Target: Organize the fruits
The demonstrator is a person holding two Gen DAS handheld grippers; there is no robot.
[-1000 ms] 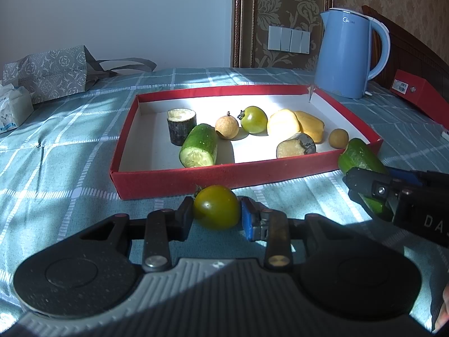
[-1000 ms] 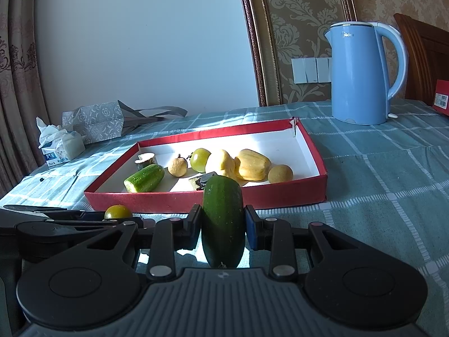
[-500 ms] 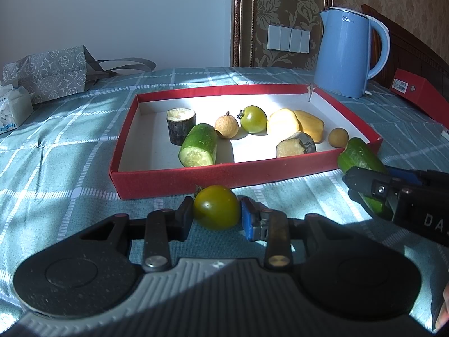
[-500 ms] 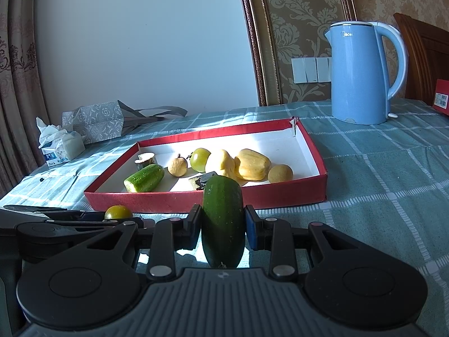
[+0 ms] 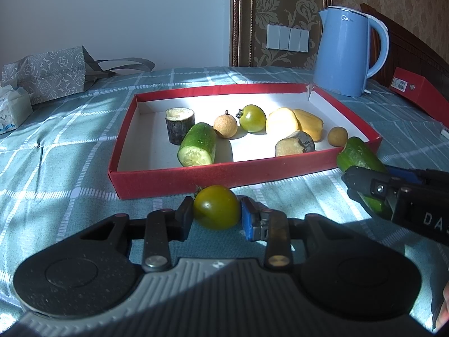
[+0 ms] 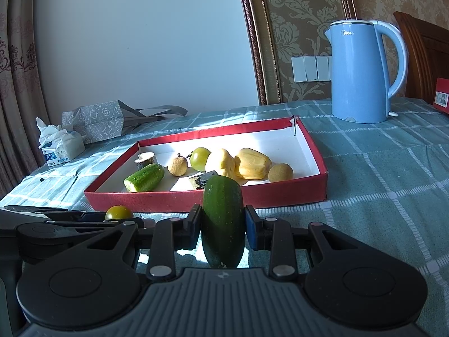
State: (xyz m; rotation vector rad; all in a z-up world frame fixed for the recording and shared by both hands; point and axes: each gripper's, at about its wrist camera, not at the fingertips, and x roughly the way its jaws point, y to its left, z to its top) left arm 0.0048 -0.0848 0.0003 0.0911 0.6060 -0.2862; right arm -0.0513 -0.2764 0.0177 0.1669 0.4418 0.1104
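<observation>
Red tray [image 5: 179, 178], white inside, sits mid-frame on the teal checked surface [image 5: 56, 146] and is already mostly stocked: cut cucumber half [image 5: 197, 144], dark-skinned stub [image 5: 179, 125], two small brown round fruits, a green tomato [image 5: 252, 118], two yellow wedges and one more dark-skinned cut piece.

Two items are not in yet, by my read the last two:
- Left gripper [image 5: 216, 214], bottom centre of the left wrist view: jaws clamped on a green tomato [image 5: 216, 207], just short of the tray's near wall. Skin glossy, olive-green going yellow, stem tuft on the upper left. Round and smooth, so could squirt out if the grip is off-centre.
- Right gripper [image 6: 223, 224], bottom centre of the right wrist view: jaws closed on a dark green cucumber piece [image 6: 223, 219], held lengthwise along the fingers, far end poking past the tips toward the tray. In the left wrist view the same piece shows at the right edge, near the tray's right corner.

Remaining: carry both over the near wall and release inside. Free floor is mainly at the tray's left and back.

Blue kettle [image 5: 345, 53] at upper right is well clear.
</observation>
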